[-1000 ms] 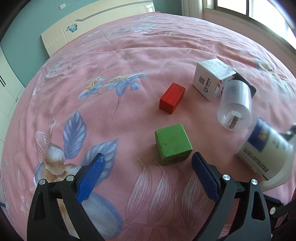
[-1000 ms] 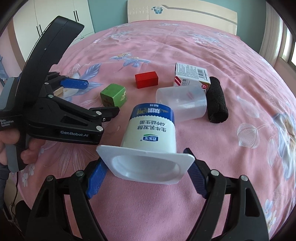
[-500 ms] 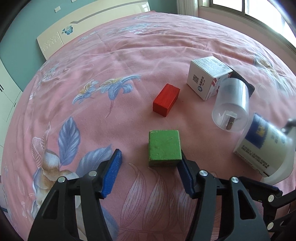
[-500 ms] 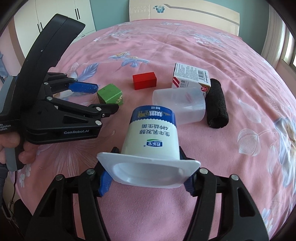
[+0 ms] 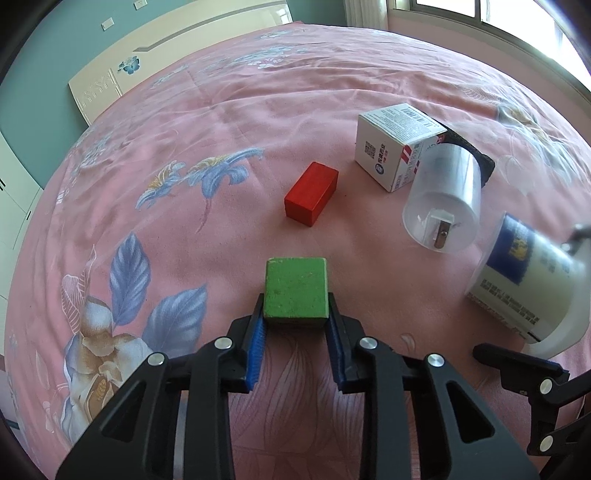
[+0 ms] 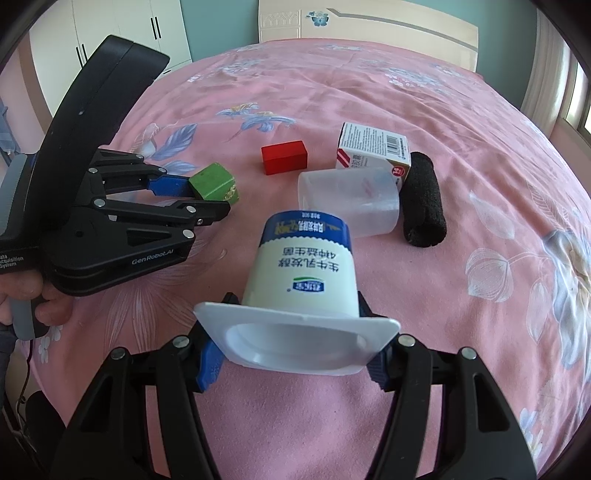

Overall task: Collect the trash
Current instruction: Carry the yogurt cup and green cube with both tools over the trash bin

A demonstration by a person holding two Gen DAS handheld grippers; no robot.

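My left gripper (image 5: 296,325) is shut on a green cube (image 5: 296,291) on the pink bedspread; the cube also shows in the right wrist view (image 6: 214,182), between the left gripper's blue pads (image 6: 168,185). My right gripper (image 6: 295,354) is shut on a white and blue yogurt cup (image 6: 301,273), held on its side with the open mouth toward the camera. The cup also shows at the right of the left wrist view (image 5: 532,284).
A red block (image 5: 311,194), a white carton (image 5: 397,146), a clear plastic cup on its side (image 5: 443,206) and a black roll (image 6: 423,199) lie on the bed beyond the grippers. A cream headboard (image 6: 365,18) stands at the far end.
My left gripper has moved forward around the green cube and shut on it. My right gripper has closed on the yogurt cup.
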